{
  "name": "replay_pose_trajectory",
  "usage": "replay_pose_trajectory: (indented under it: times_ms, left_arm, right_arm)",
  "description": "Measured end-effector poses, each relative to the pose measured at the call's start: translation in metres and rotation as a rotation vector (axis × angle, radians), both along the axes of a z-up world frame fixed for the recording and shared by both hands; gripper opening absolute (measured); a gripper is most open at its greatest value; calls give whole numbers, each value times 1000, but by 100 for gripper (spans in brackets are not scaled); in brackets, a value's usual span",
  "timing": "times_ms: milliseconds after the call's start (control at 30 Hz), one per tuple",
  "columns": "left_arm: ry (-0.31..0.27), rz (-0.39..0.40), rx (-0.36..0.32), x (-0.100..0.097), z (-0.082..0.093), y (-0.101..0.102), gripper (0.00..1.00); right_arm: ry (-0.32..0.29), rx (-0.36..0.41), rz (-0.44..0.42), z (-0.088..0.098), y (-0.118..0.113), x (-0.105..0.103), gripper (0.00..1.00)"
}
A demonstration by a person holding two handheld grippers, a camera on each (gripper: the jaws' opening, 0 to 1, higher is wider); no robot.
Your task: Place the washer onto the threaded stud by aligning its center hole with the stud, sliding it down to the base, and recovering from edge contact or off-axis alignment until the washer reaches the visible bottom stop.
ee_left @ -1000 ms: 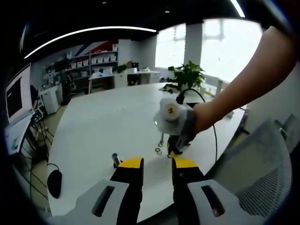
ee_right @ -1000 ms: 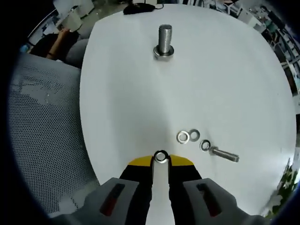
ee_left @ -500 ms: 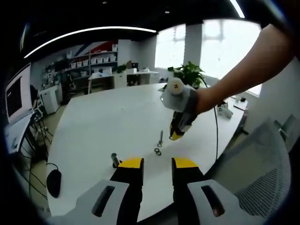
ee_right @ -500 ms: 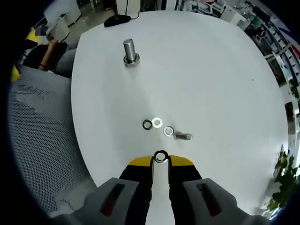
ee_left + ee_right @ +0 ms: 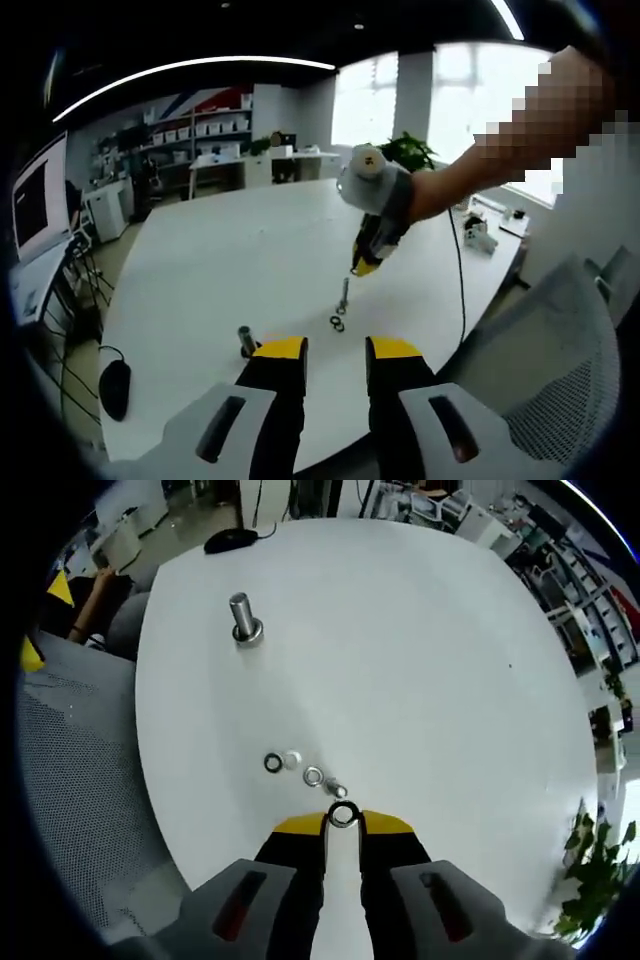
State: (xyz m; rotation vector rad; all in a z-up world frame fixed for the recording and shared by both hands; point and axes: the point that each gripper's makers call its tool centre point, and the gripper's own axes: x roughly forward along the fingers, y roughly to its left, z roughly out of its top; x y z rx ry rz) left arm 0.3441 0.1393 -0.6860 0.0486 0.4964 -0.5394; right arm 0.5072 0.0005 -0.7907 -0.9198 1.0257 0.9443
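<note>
At the bottom centre of the right gripper view, my right gripper (image 5: 342,818) has its yellow-tipped jaws pinched nearly together on a small silver metal ring washer (image 5: 342,814), held at the very tips. Just above it in the frame, on the round white table (image 5: 420,660), lie three more loose washers (image 5: 291,760) in a short row, one dark and two pale, with a short silver bolt (image 5: 337,789) lying beside them. Further up, at the upper left of the frame, stands one upright grey threaded stud (image 5: 240,617) on a wider base, well apart from my held washer. I judge the carry is underway; to do it well I should bring the washer level above the stud's top, centre the hole, and only then lower it. In the left gripper view, my left gripper (image 5: 334,352) sits at the bottom centre, its jaws parted with a clear gap and holding nothing.
</note>
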Motion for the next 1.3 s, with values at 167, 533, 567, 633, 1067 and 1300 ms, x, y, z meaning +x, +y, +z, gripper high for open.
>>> replay_pose_trajectory:
  times_ms: [167, 533, 567, 633, 1067, 1300]
  left_arm:
    - [1, -1, 4, 0, 0, 0, 21]
    - [9, -5, 4, 0, -2, 0, 21]
    - [9, -5, 3, 0, -2, 0, 21]
    - [9, -5, 2, 0, -2, 0, 21]
    - [18, -6, 7, -1, -4, 0, 21]
    - [26, -4, 12, -1, -6, 1, 20]
  right_arm:
    - [0, -3, 14, -4, 7, 3, 13]
    - [19, -63, 57, -18, 8, 2, 13]
    - [20, -62, 55, -18, 7, 3, 13]
    - [20, -67, 49, -18, 6, 4, 13]
    - [54, -68, 22, -35, 5, 4, 13]
    - [74, -73, 1, -49, 4, 2, 13]
